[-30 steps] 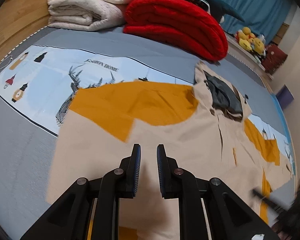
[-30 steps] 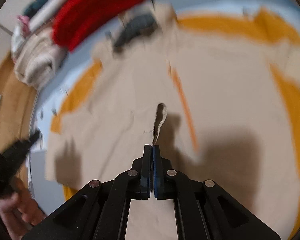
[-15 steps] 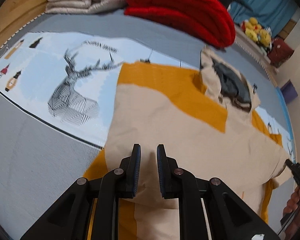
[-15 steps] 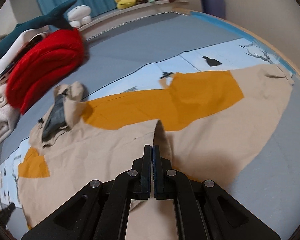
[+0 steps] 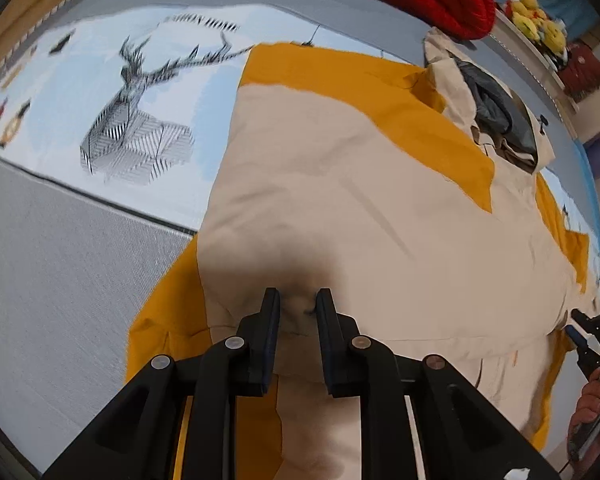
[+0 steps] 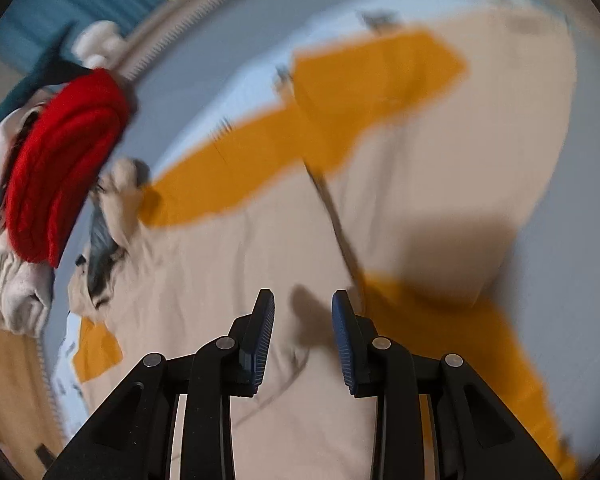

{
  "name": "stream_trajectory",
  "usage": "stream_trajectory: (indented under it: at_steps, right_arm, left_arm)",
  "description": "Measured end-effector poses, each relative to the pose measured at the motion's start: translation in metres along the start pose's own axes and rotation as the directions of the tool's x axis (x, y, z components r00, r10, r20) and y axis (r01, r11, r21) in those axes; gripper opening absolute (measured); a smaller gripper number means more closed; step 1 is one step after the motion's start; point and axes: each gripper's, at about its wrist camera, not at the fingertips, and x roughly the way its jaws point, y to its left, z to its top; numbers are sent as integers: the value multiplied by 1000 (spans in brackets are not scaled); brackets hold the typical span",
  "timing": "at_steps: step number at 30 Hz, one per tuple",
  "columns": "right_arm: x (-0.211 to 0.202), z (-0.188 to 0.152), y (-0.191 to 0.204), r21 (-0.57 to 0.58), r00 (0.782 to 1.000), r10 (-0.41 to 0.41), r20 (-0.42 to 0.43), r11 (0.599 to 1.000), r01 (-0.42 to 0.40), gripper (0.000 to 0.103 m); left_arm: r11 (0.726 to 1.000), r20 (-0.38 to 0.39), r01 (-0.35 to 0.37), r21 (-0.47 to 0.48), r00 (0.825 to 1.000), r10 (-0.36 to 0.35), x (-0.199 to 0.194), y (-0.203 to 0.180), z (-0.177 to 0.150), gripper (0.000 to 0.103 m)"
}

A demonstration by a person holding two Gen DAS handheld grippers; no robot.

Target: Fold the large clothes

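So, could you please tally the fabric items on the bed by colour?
Beige-and-mustard hooded jacket: 1
Red knitted folded blanket: 1
Cream folded blanket: 1
Total: 3

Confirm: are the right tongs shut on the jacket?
No. In the right wrist view the right tongs stand open with a clear gap, and the jacket lies flat below them, ungripped.

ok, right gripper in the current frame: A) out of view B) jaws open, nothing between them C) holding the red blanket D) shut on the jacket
B: the right gripper has its jaws spread apart, with only the beige and orange jacket lying flat beneath the gap.
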Motion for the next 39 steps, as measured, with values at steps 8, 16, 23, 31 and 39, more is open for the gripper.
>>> stream_trajectory:
  at_steps: [8,16,23,31,39]
  right_arm:
    - [27,-12,-19,113,996,26,-87,994,-16,32]
    - [12,0,-14,99,996,87,4,991,-87,10]
    - [-3,2,-12,84,999,-32,35,996,29,17]
    - [-30,7,7,-33,976,-74,207,996,82,21]
    - [31,0,10,-124,996,-24,-84,992,13,23]
  left_arm:
    - [991,-69,-49,121,996,58,19,-13,-5,17]
    - [988,-87,-46,148,994,60,23,-17,-8,17]
    - [990,-64,-5,143,998,15,14,-13,-6,17]
    - [989,-72,-27,147,997,38,17,-14,-8,17]
    - [982,-34,-34,185,999,41,10,-27,-11,21]
